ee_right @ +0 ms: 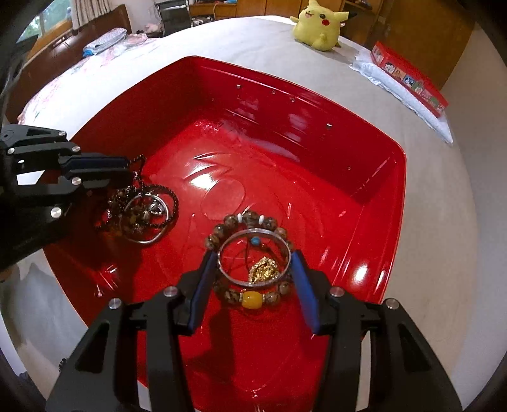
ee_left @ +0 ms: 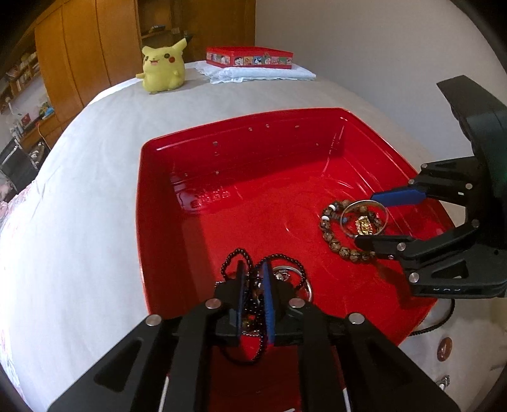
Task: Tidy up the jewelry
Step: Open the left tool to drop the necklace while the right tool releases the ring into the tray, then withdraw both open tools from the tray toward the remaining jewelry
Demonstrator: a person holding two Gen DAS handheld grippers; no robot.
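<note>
Over the red tray [ee_left: 164, 196], left tool [ee_left: 253, 285] pinching black bead necklace [ee_left: 233, 256]; right tool [ee_right: 253, 279] wide, straddling silver bangle [ee_right: 253, 236]

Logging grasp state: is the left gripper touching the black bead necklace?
Touching. The left wrist view shows the left gripper with jaws closed on the black bead necklace.

Behind your workspace: a lived-in bedroom.
You face a plain white wall [ee_left: 364, 47], wooden wardrobes [ee_left: 82, 57] at its left, a daylit window [ee_right: 47, 22] opposite.
</note>
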